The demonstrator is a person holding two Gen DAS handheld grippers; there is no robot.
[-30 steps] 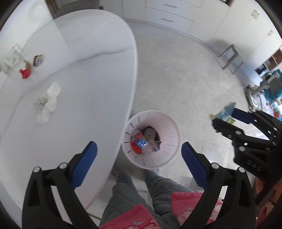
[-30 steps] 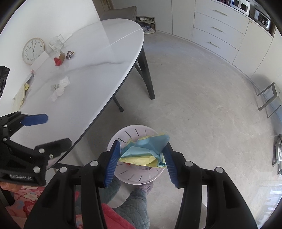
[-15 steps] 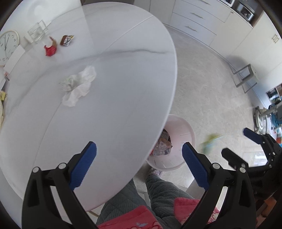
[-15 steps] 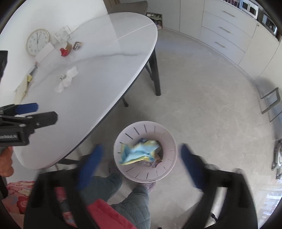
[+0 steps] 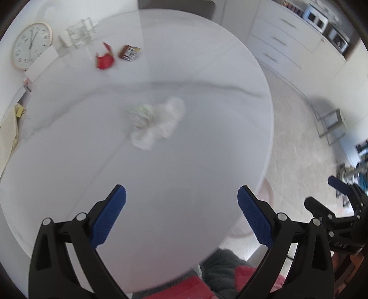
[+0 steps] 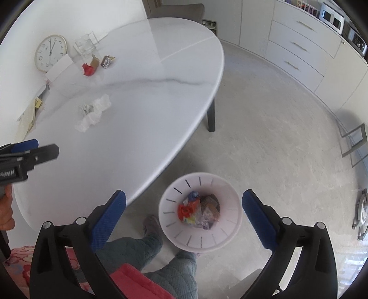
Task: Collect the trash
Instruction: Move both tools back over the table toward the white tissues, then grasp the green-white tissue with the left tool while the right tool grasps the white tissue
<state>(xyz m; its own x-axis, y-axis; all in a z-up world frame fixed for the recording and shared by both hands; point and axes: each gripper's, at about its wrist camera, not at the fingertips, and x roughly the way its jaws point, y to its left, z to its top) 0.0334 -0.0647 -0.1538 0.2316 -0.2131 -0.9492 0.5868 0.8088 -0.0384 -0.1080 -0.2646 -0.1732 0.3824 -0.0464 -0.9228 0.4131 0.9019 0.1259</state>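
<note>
both my left gripper (image 5: pixel 181 214) and right gripper (image 6: pixel 184 217) gape wide, holding nothing. the crumpled tissue (image 5: pixel 158 125) lies mid-table (image 5: pixel 207 172), ahead of the left one; the bin (image 6: pixel 230 241) sits below the right. limp tissue could slip from a shallow pinch.

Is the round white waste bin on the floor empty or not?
Not empty: the round white waste bin holds mixed wrappers at its bottom.

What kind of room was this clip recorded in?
Most likely a home kitchen or dining area. An oval white marble-look table stands beside a long run of cream drawer cabinets, with what look like countertop appliances above them. A small white waste bin sits on the pale stone-look floor.
</note>
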